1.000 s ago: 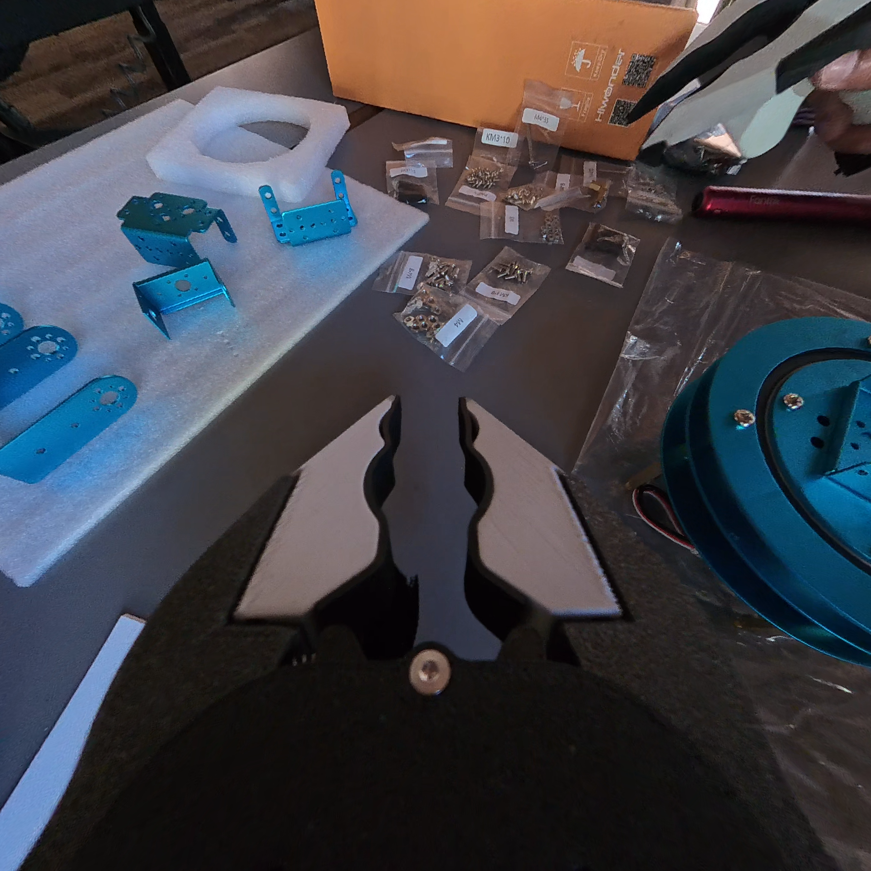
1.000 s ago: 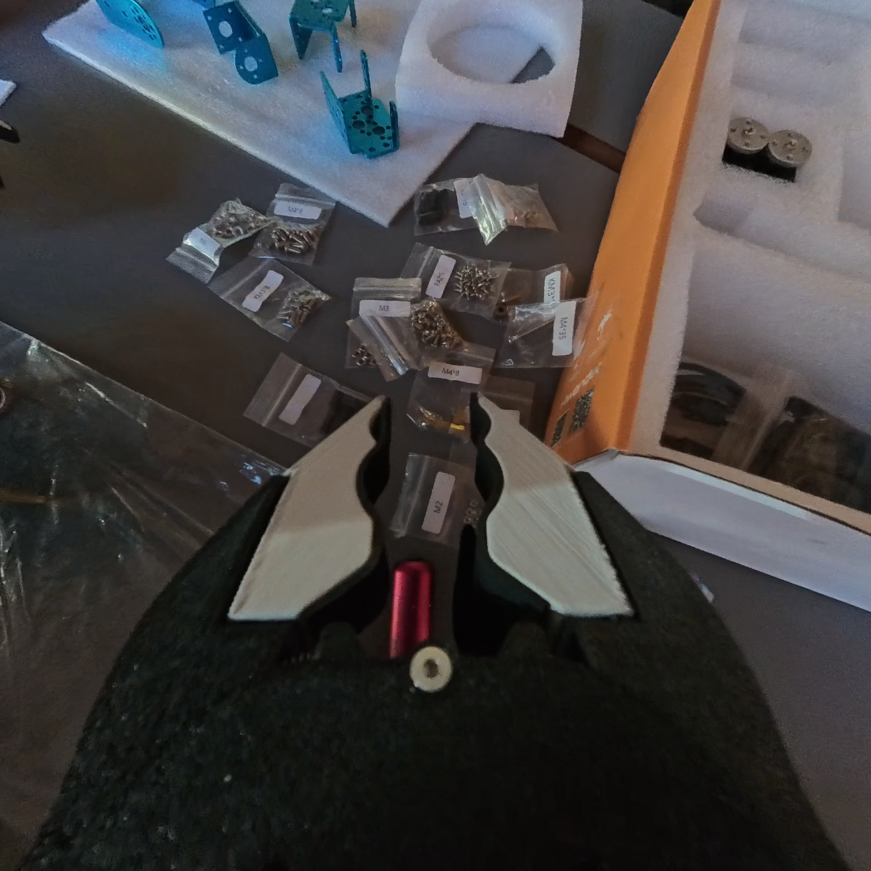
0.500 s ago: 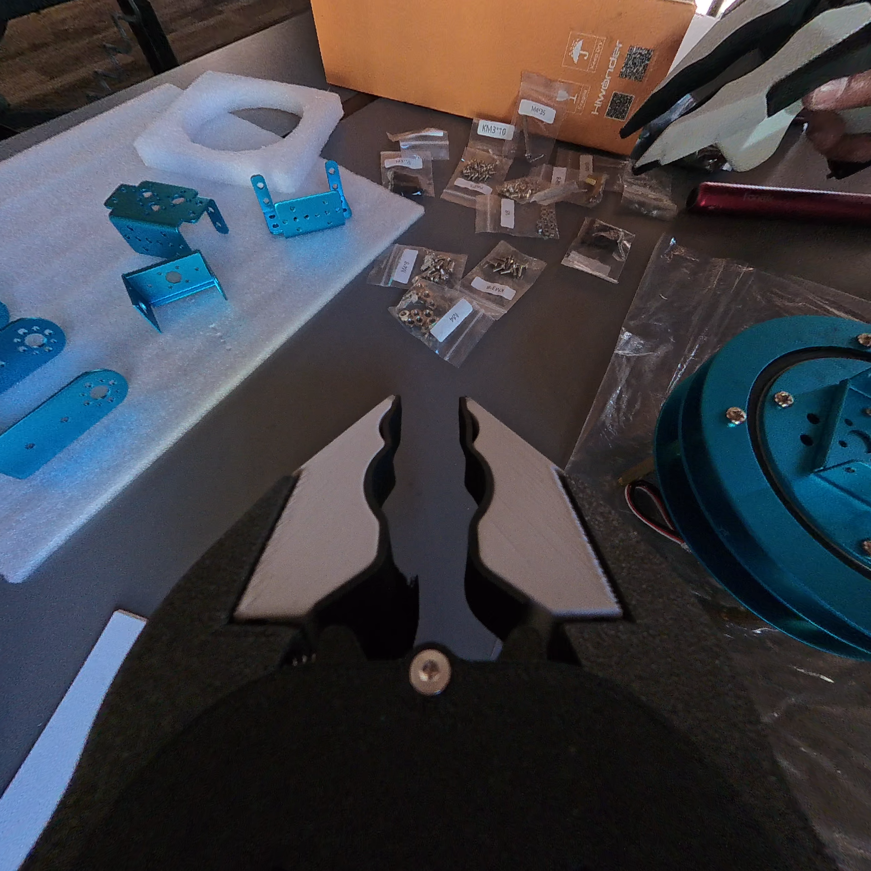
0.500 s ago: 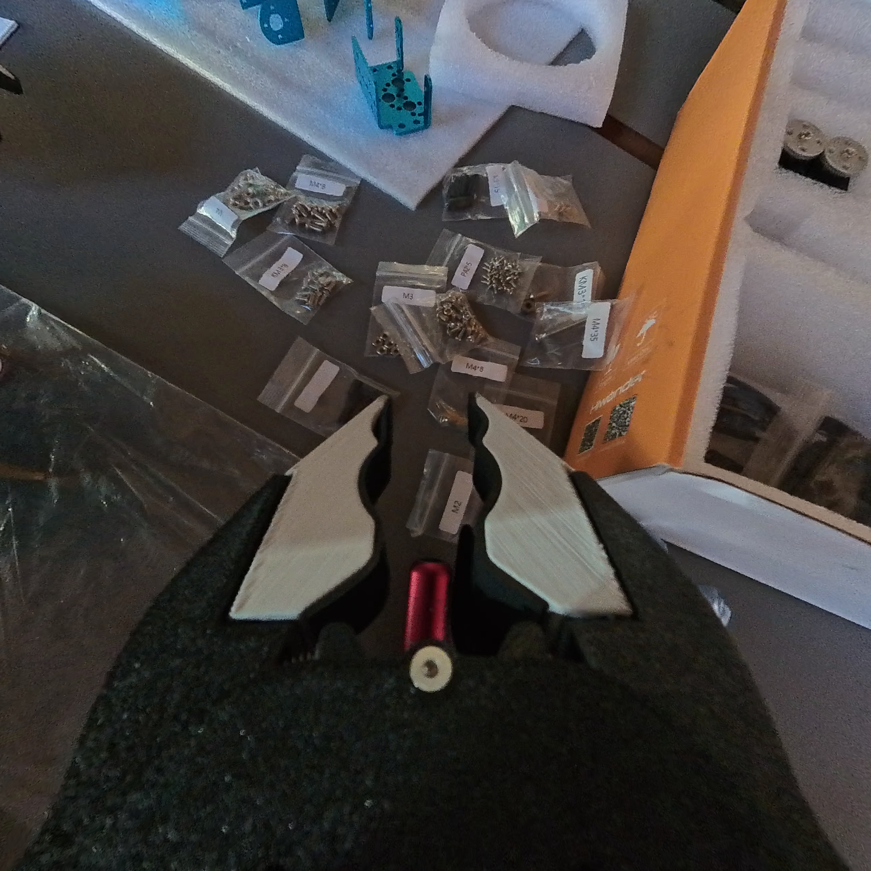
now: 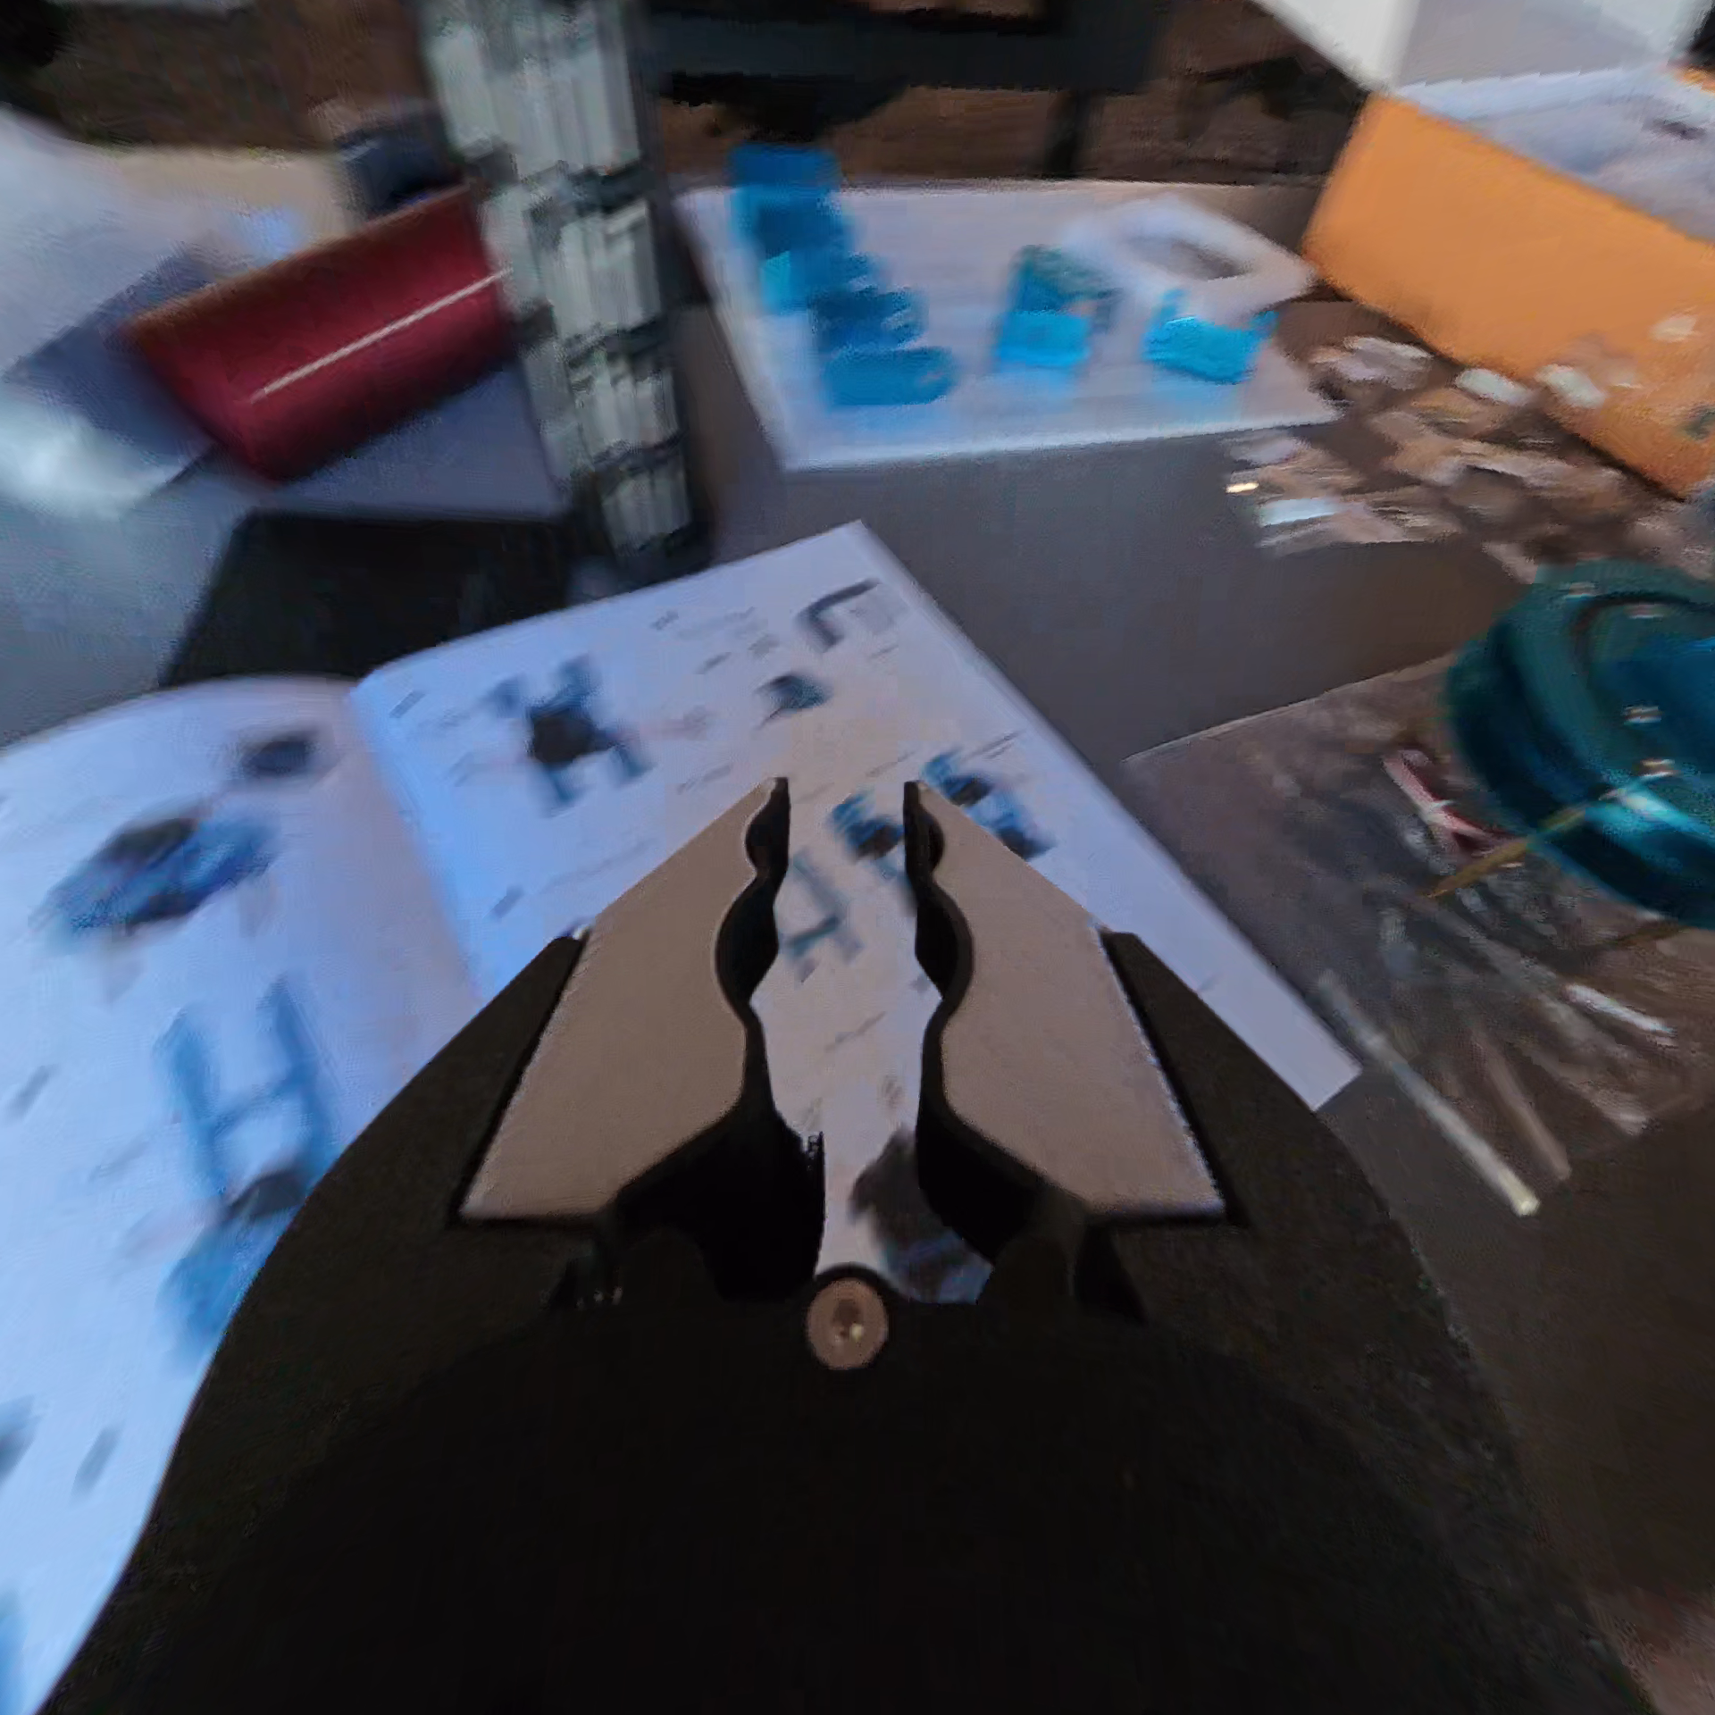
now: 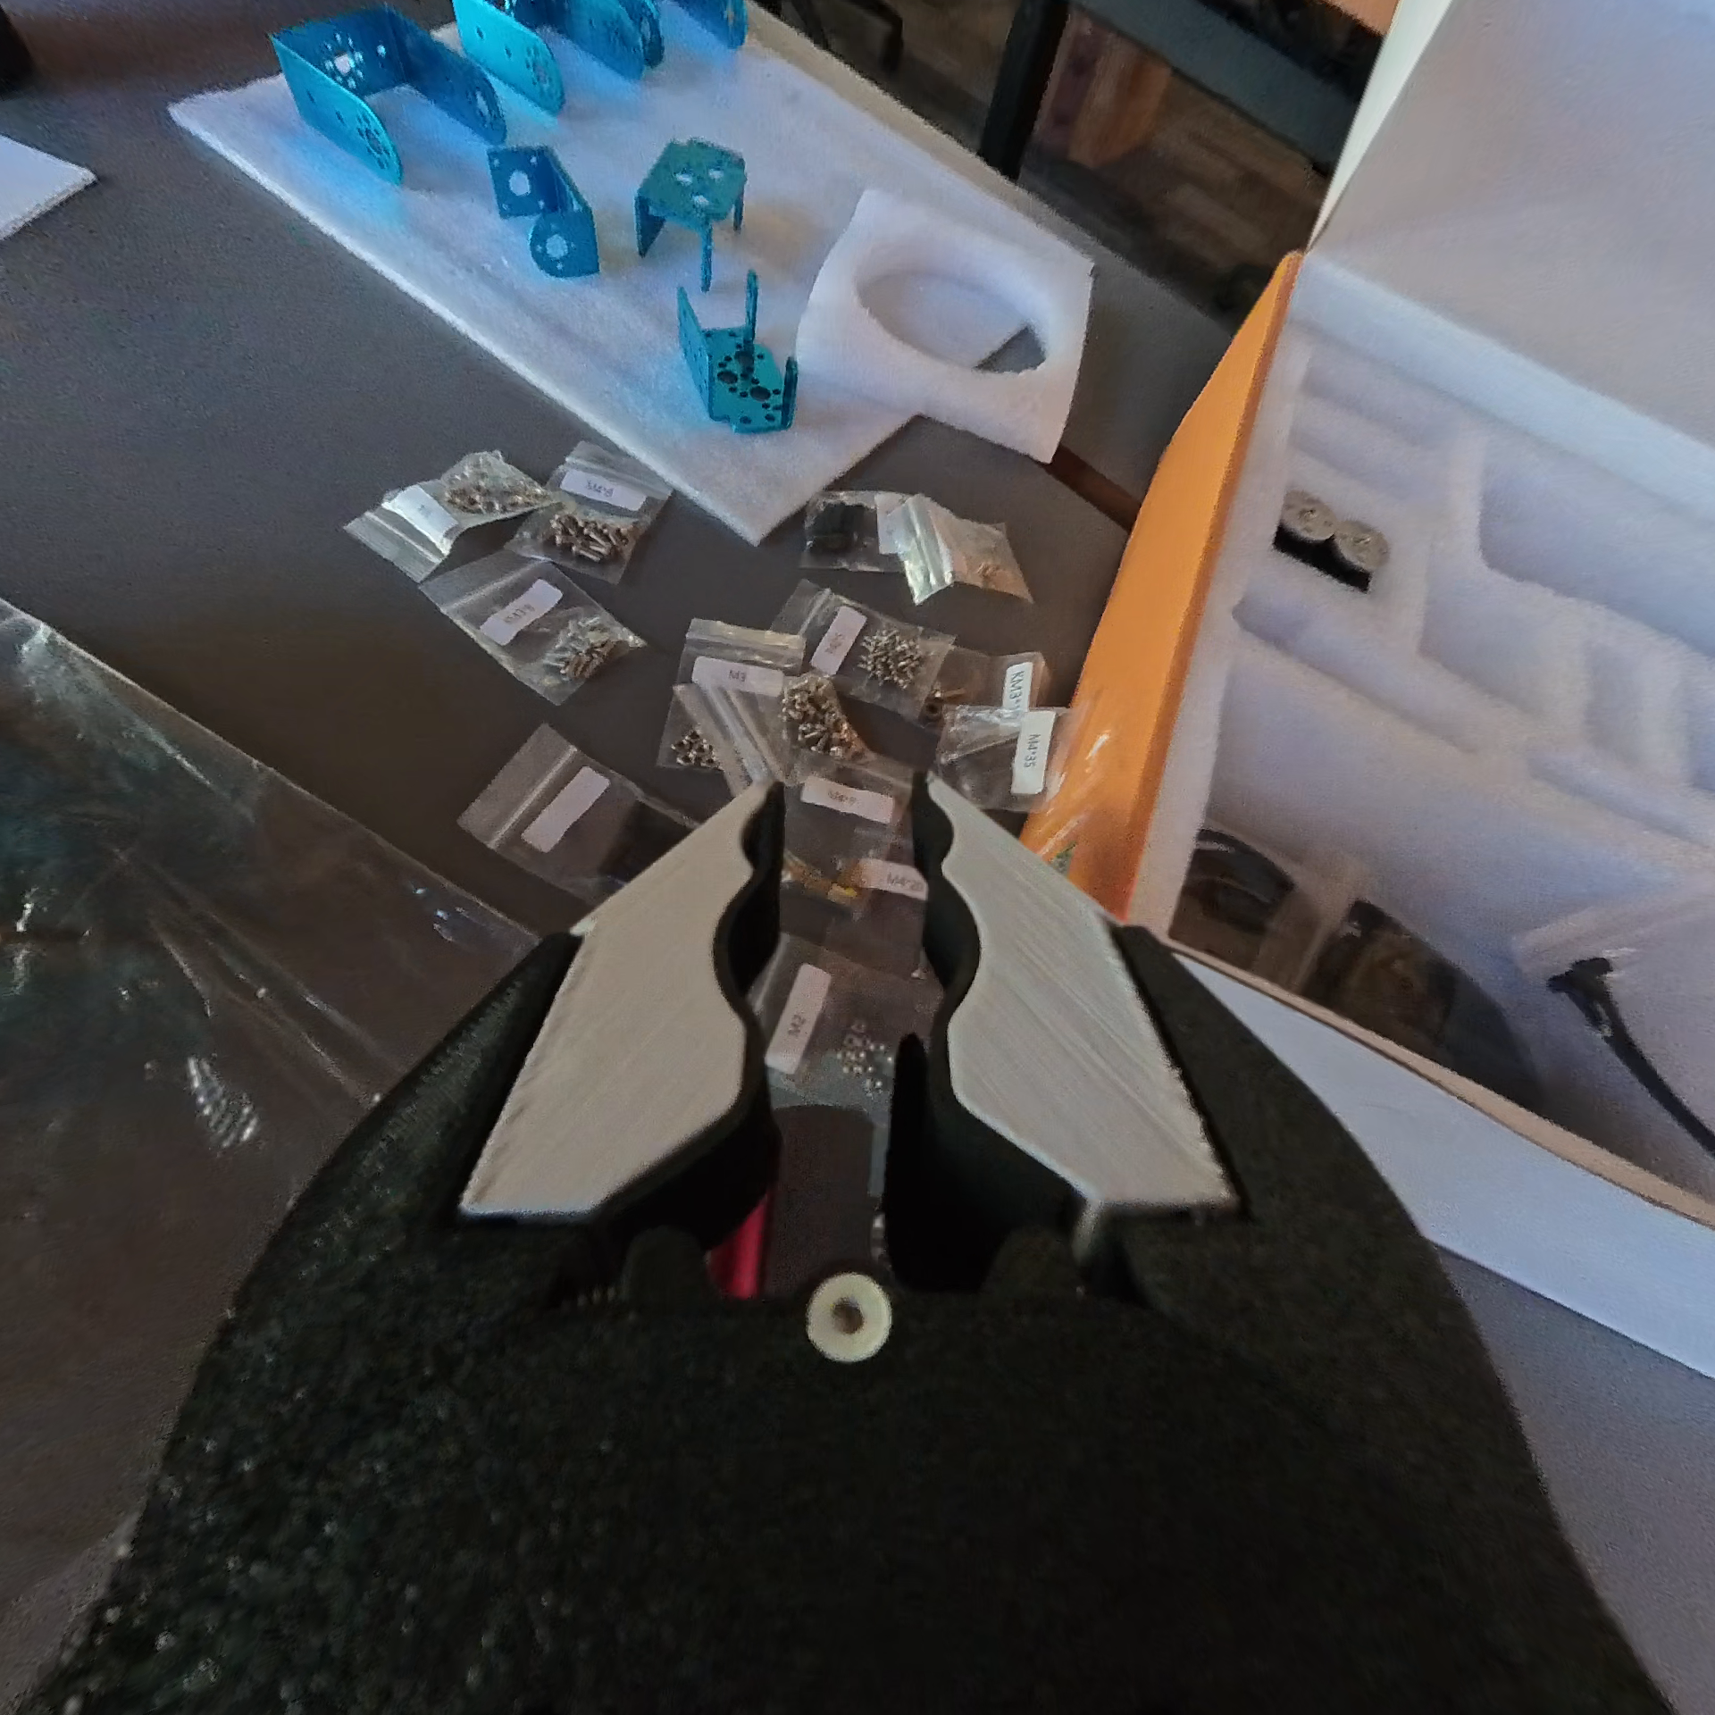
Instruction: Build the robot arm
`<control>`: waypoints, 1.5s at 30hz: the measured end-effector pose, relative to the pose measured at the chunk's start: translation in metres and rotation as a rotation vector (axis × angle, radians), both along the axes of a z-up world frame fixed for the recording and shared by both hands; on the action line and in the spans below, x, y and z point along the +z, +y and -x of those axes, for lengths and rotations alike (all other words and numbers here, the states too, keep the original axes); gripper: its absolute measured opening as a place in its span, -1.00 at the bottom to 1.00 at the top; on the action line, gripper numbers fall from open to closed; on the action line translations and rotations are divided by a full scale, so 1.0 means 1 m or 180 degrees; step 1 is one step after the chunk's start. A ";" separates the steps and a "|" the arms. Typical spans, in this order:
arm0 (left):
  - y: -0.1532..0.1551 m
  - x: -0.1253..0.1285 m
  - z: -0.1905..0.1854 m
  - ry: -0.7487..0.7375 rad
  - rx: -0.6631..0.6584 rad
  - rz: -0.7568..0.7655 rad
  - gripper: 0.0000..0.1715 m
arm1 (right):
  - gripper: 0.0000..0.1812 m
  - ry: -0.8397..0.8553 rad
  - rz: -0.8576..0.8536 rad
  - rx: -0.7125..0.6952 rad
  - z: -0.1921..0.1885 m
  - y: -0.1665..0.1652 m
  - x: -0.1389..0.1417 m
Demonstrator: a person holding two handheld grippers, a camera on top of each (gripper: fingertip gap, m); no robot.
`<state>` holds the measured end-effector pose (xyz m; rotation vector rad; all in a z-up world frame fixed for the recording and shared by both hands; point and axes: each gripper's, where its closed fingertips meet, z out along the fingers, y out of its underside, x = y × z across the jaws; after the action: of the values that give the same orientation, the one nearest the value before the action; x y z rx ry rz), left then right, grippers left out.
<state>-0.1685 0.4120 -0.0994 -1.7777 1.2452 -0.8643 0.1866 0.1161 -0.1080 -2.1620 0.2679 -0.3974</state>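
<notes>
Small screw bags [image 6: 594,529] are spread flat, sorted, beyond the right gripper [image 6: 846,796]; the left gripper [image 5: 844,796] is held over an open booklet [image 5: 650,742]; both jaws are parted, empty.

1. The left wrist view is heavily smeared by motion blur; the open booklet [image 5: 650,789], the blue brackets [image 5: 882,334] and the red case [image 5: 325,325] are reduced to streaks.
2. Only the left gripper [image 5: 844,789] is rendered sharp there.
3. The right wrist view is far clearer, though the small screw bags [image 6: 742,668] are slightly soft.
4. Dim, cool indoor light is seen in both views; the white foam sheet [image 6: 575,306] is brightly lit from above.
5. Glare is caught on the clear plastic sheet [image 6: 139,882].
6. Straight edges are bent by wide-angle distortion towards the borders.
</notes>
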 end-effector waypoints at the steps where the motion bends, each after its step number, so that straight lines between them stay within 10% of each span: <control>1: 0.015 -0.006 0.027 0.0051 0.0273 0.0051 -0.72 | -0.72 -0.0018 -0.0094 0.0034 -0.001 -0.001 0.005; 7: 0.070 -0.016 0.125 0.0132 0.1255 -0.0023 -0.73 | -0.72 0.0088 -0.0354 -0.0004 -0.008 -0.005 0.012; 23: 0.065 -0.021 0.137 0.0074 0.1098 0.0041 -0.73 | -0.72 0.0163 -0.0332 -0.0161 -0.007 -0.002 0.008; 45: -0.019 0.002 -0.078 -0.0030 -0.0163 -0.0246 -0.72 | -0.68 -0.0002 -0.0531 -0.0588 -0.023 -0.075 0.061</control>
<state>-0.0903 0.3933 -0.0976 -1.6856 1.3059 -0.8412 0.2097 0.0410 -0.0468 -1.9800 0.4857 -0.4633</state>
